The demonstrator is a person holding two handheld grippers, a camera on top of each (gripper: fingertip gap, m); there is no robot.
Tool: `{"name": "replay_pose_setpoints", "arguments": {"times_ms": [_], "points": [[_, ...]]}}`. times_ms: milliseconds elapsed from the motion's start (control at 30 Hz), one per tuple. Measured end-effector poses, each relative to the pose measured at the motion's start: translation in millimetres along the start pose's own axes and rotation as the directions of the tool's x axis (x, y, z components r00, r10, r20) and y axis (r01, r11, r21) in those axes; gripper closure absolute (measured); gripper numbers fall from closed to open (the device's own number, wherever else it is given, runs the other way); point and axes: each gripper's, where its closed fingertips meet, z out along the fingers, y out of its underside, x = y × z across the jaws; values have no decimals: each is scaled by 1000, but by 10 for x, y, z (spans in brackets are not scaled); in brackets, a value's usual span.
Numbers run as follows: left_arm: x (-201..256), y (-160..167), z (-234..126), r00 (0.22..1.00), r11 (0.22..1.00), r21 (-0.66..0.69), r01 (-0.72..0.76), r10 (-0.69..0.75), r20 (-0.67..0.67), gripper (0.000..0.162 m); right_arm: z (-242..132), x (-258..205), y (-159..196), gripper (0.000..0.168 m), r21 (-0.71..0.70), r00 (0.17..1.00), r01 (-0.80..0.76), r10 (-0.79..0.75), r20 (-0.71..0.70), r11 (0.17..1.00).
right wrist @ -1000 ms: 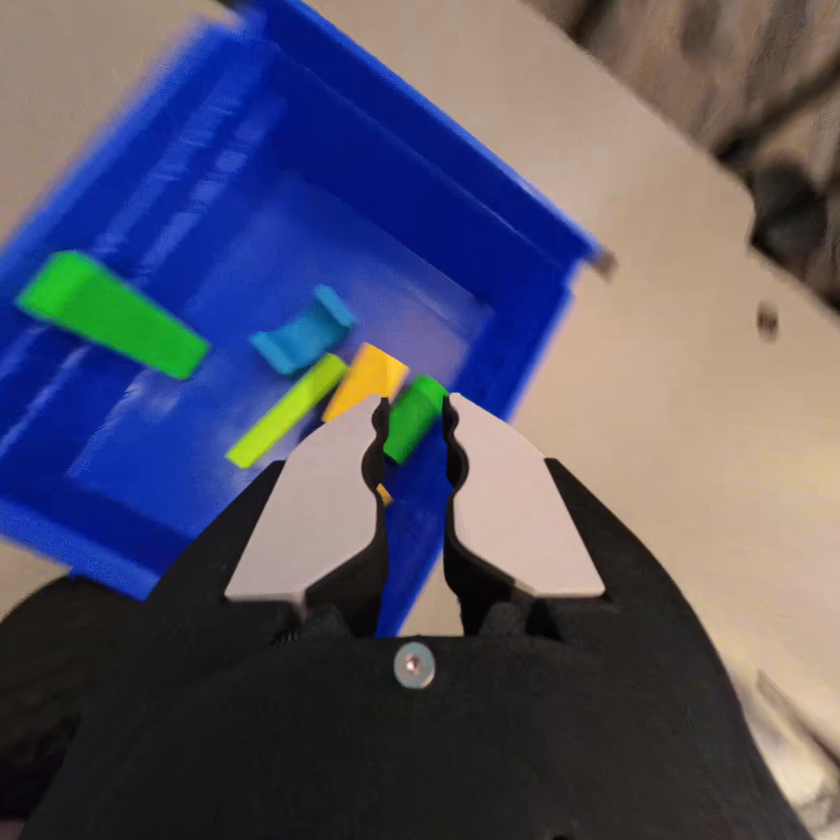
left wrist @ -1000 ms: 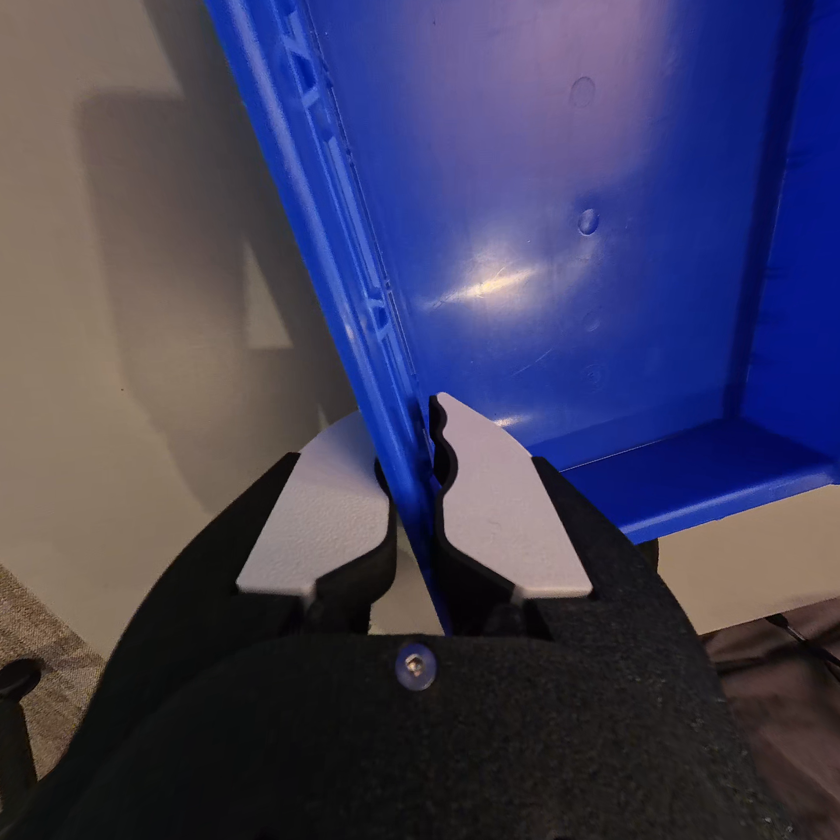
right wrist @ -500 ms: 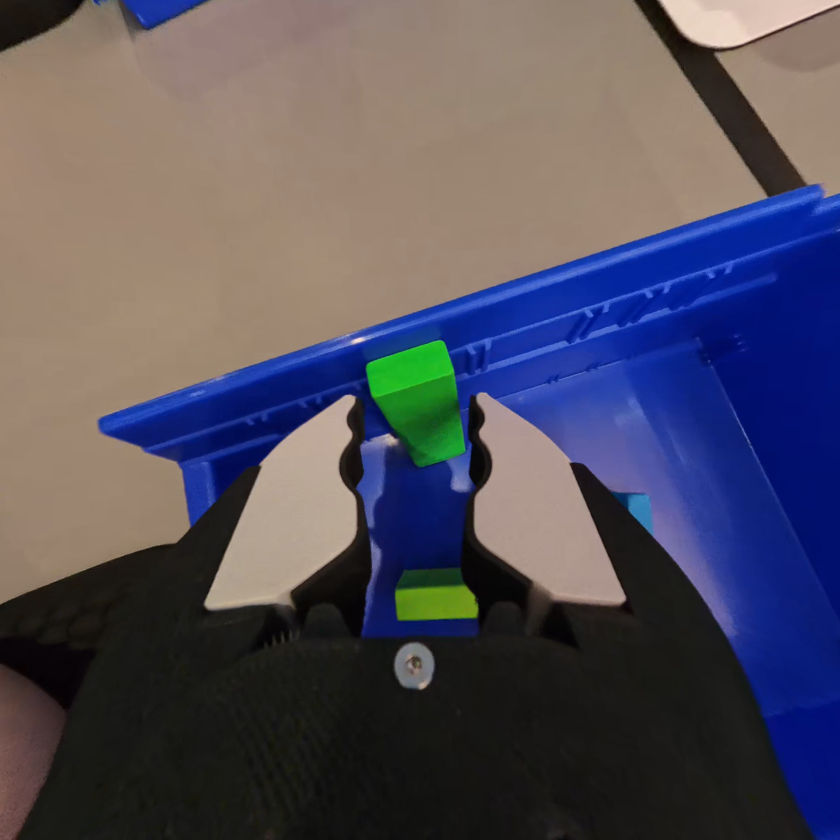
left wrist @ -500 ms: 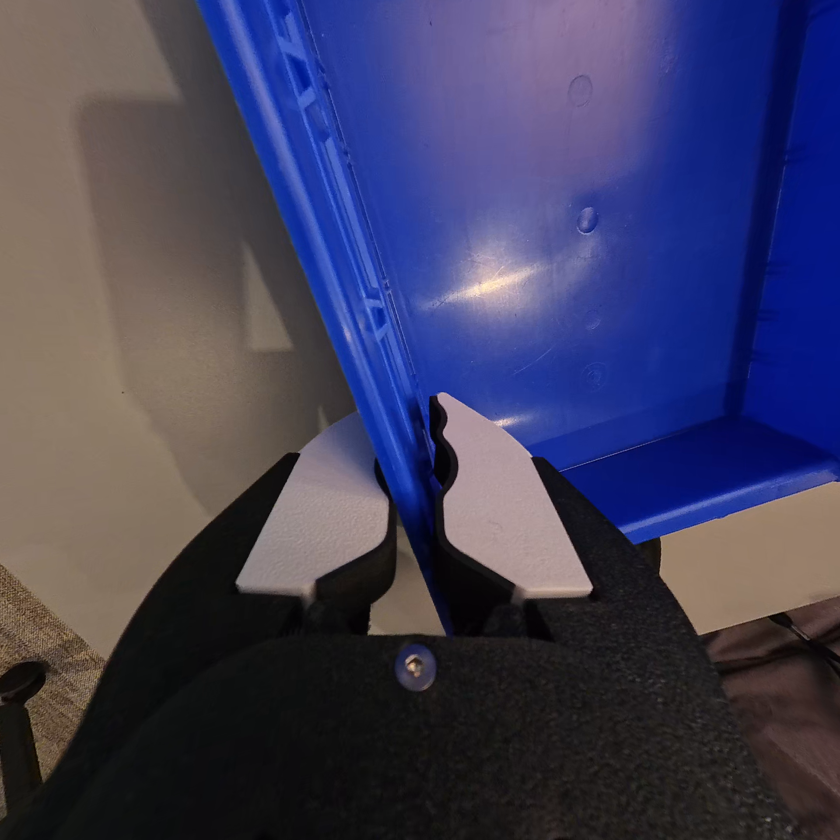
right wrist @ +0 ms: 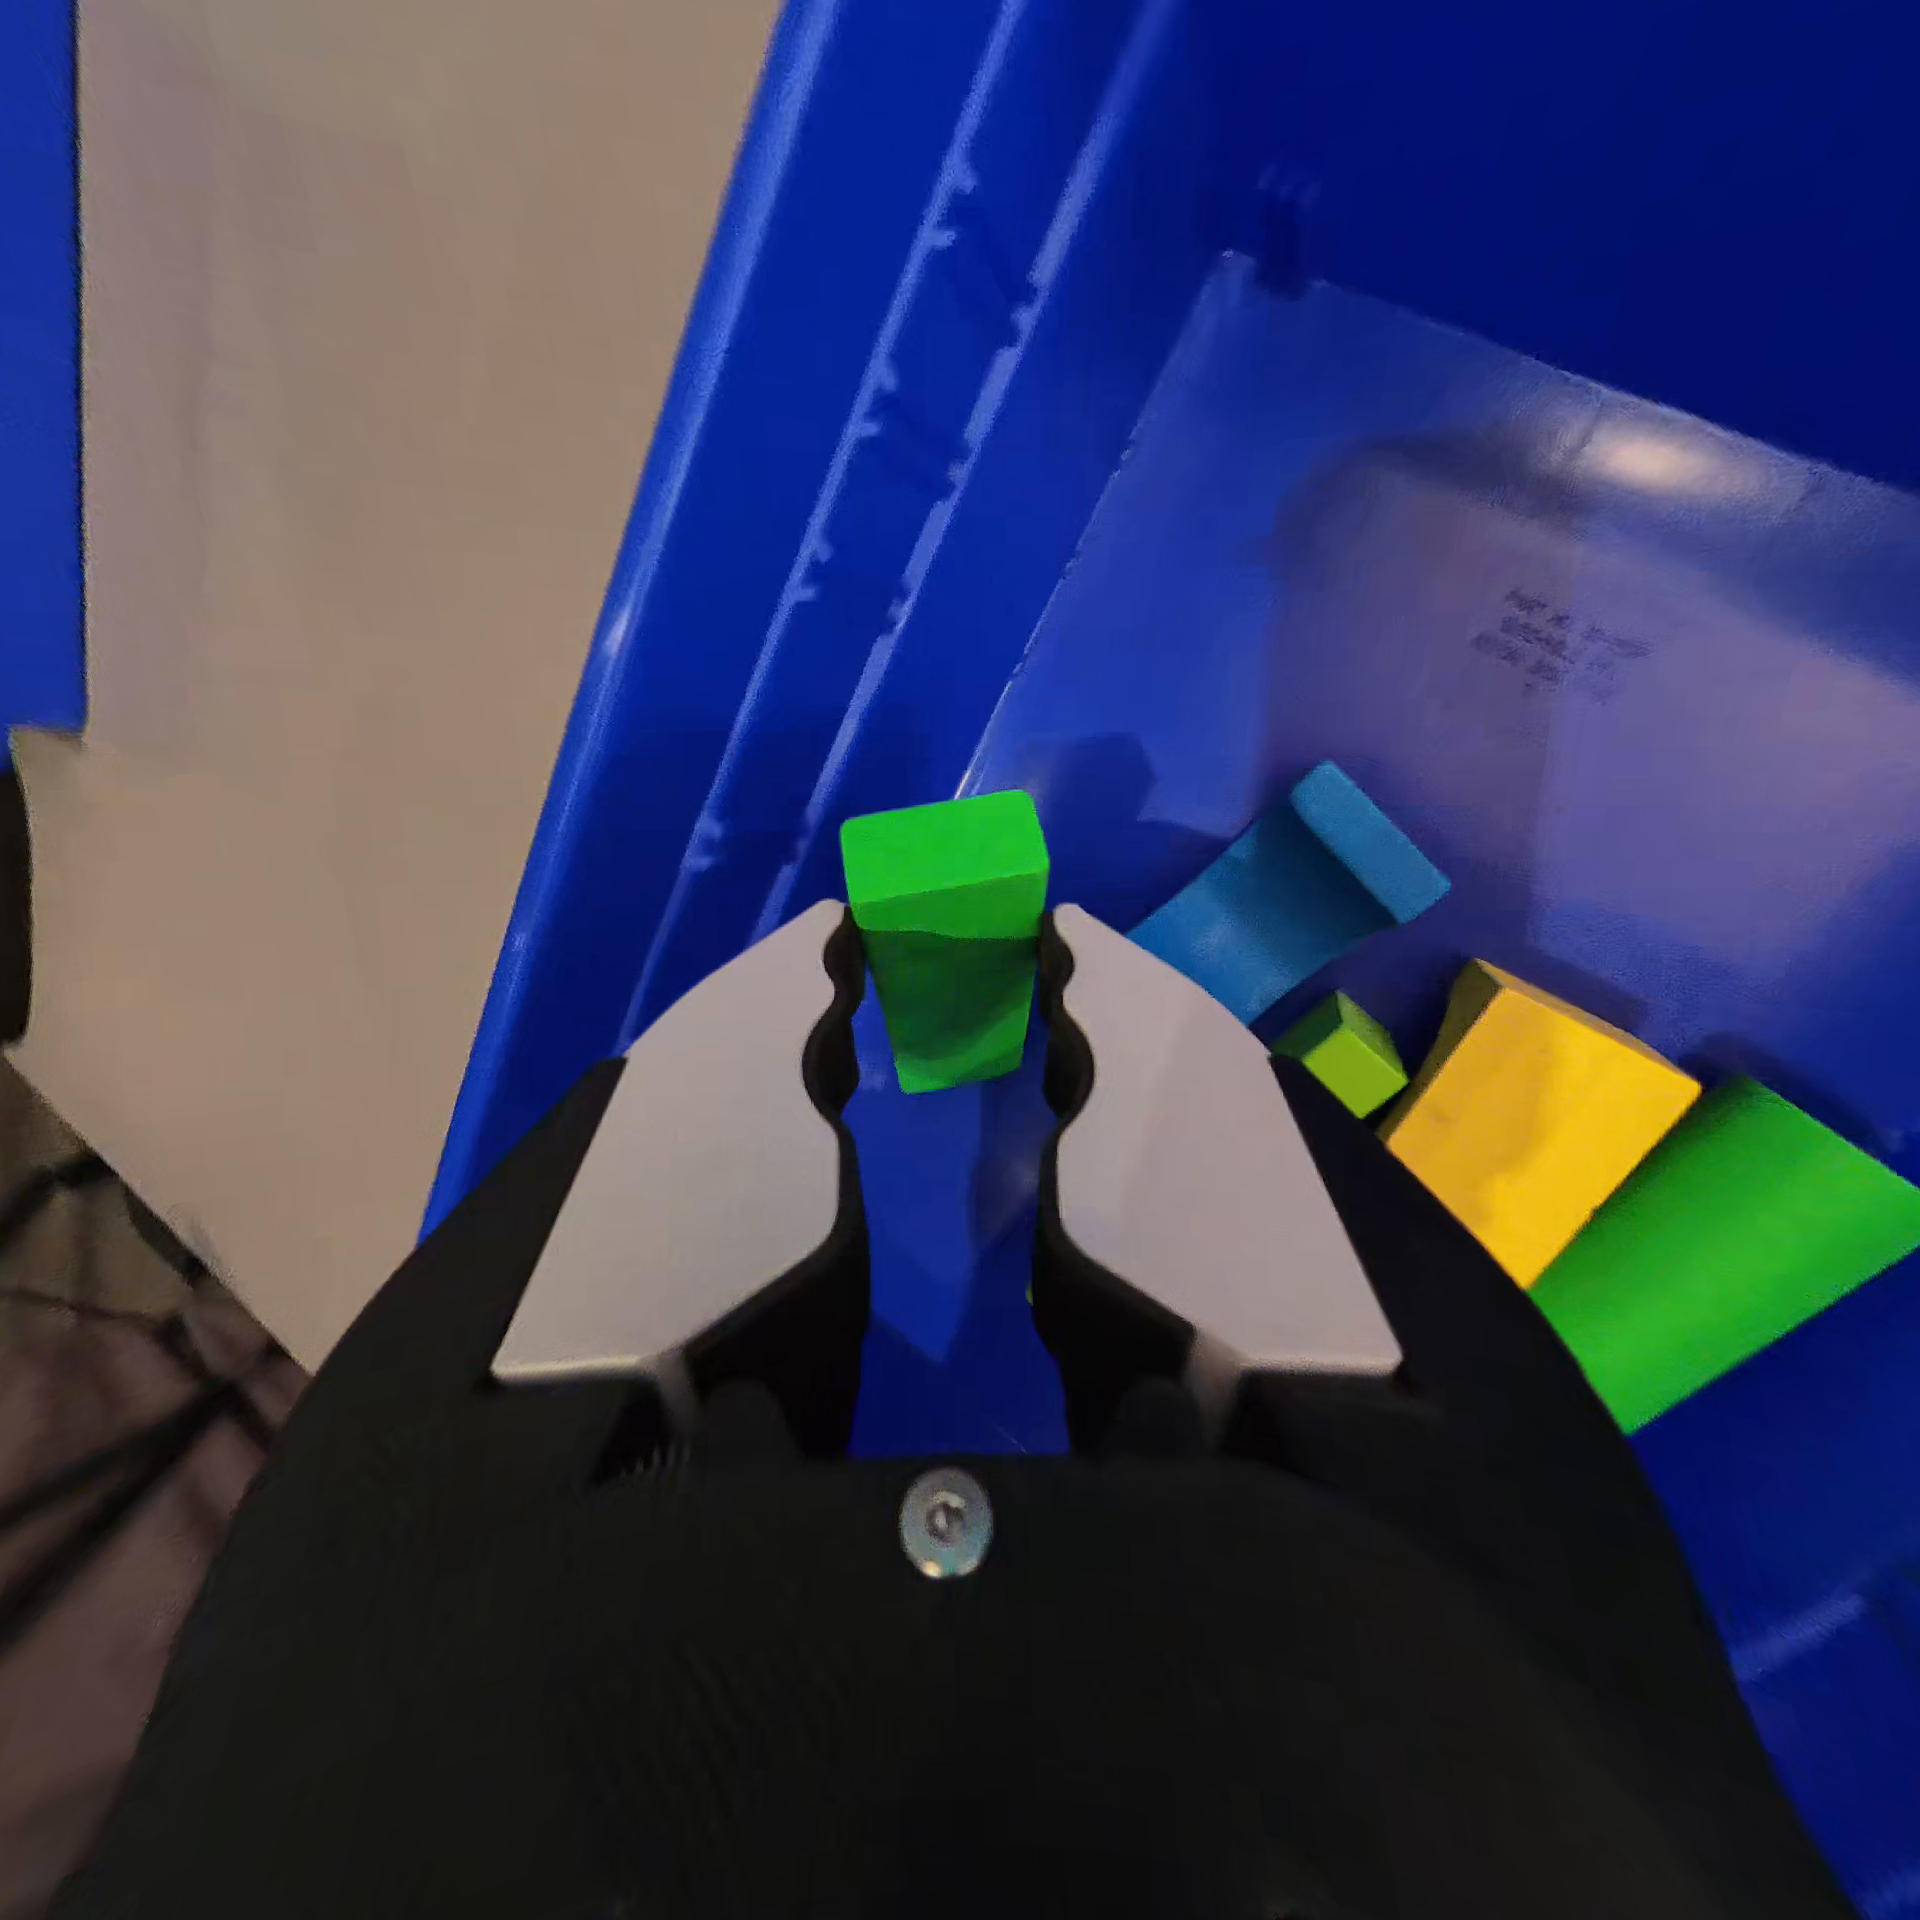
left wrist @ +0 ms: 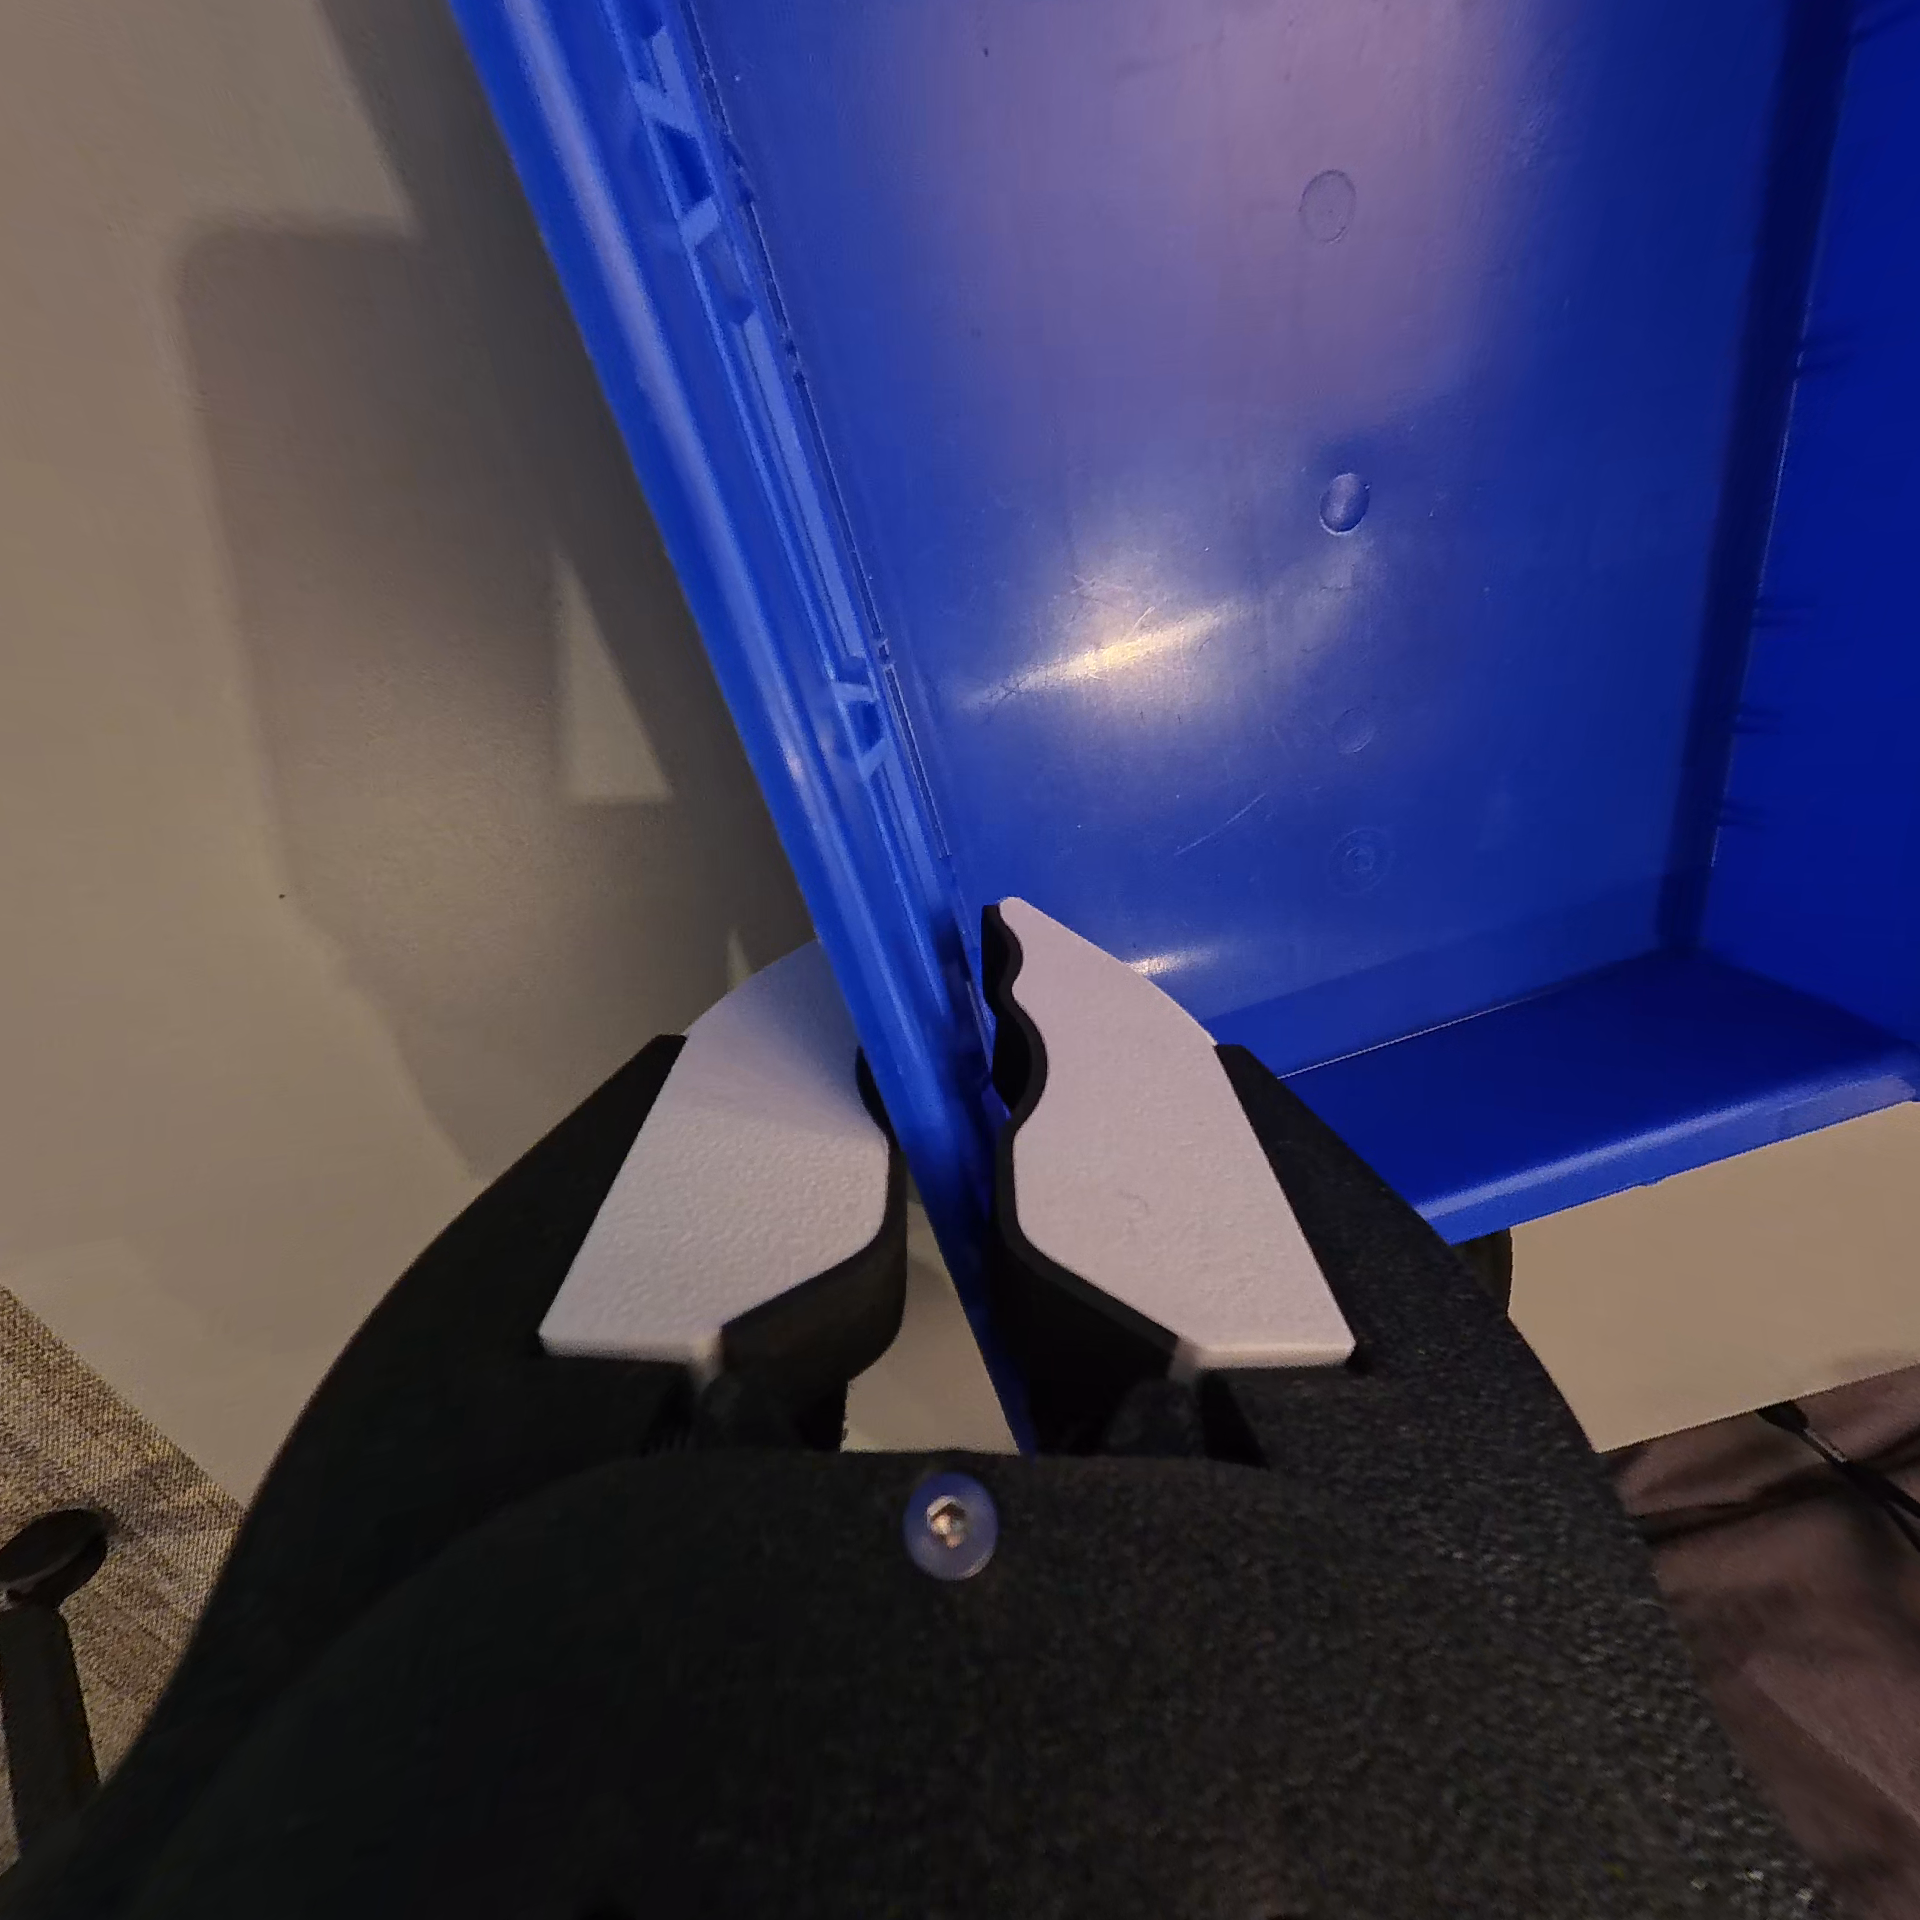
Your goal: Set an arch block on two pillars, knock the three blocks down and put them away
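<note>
Half a second ago the right gripper (right wrist: 943, 920) hovered with its jaws apart around a green block leaning on the blue bin's (right wrist: 894, 436) rim; now its jaws clasp that green block (right wrist: 951, 925) by its sides, over the bin's interior near the wall. The left gripper (left wrist: 925, 997) has not moved: it stays clamped on the bin's side wall (left wrist: 831, 665), one finger outside, one inside. On the bin floor lie a blue arch block (right wrist: 1288, 894), a small lime block (right wrist: 1345, 1049), a yellow block (right wrist: 1527, 1122) and a large green block (right wrist: 1725, 1247), crowded together just right of the fingers. A beige table (right wrist: 364, 520) lies beyond the bin.
</note>
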Motion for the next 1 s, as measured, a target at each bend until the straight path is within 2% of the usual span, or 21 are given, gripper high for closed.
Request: {"name": "replay_pose_setpoints", "arguments": {"times_ms": [67,167,233,300,333,400,467,500,567,633,733,800,1000], "points": [[0,1,-1,1000,1000,0,-1,1,-1,151,73,79,-20,135,-13,997,-42,41,-65,999],[-1,3,-2,1000,1000,0,-2,2,-1,151,140,221,13,133,-58,982,-23,12,-190,998],[0,2,-3,1000,1000,3,-2,2,-5,151,89,145,-5,132,-60,986,7,-17,-165,998],[1,2,-3,1000,1000,5,-1,1,-10,151,-207,34,-144,133,50,987,70,-62,-148,996],[2,3,-3,1000,1000,5,-2,2,-11,150,-458,49,-263,134,153,975,125,-93,-201,980],[0,4,-3,1000,1000,3,-3,3,-9,150,-1056,252,-399,134,338,916,225,-80,-393,914],[0,5,-3,1000,1000,1,-3,3,-7,150,-1474,547,-288,124,420,841,285,-15,-540,861],[-1,6,-3,1000,1000,1,-2,2,-7,150,-1553,732,-173,117,411,810,280,16,-586,868],[0,6,-2,1000,1000,0,-1,1,-8,150,-1474,1127,189,115,298,789,111,98,-606,948],[0,6,-2,1000,1000,1,1,-1,-9,150,-1245,1307,420,116,197,817,-14,125,-562,980],[0,5,0,1000,1000,2,2,-2,-10,150,-938,1337,508,140,139,873,-117,169,-459,983],[2,4,2,1000,1000,2,4,-4,-12,150,-815,1279,527,160,103,901,-149,178,-396,983],[10,2,14,1000,1000,-14,2,-2,8,151,-798,1281,529,161,87,889,-159,181,-420,983]]}}
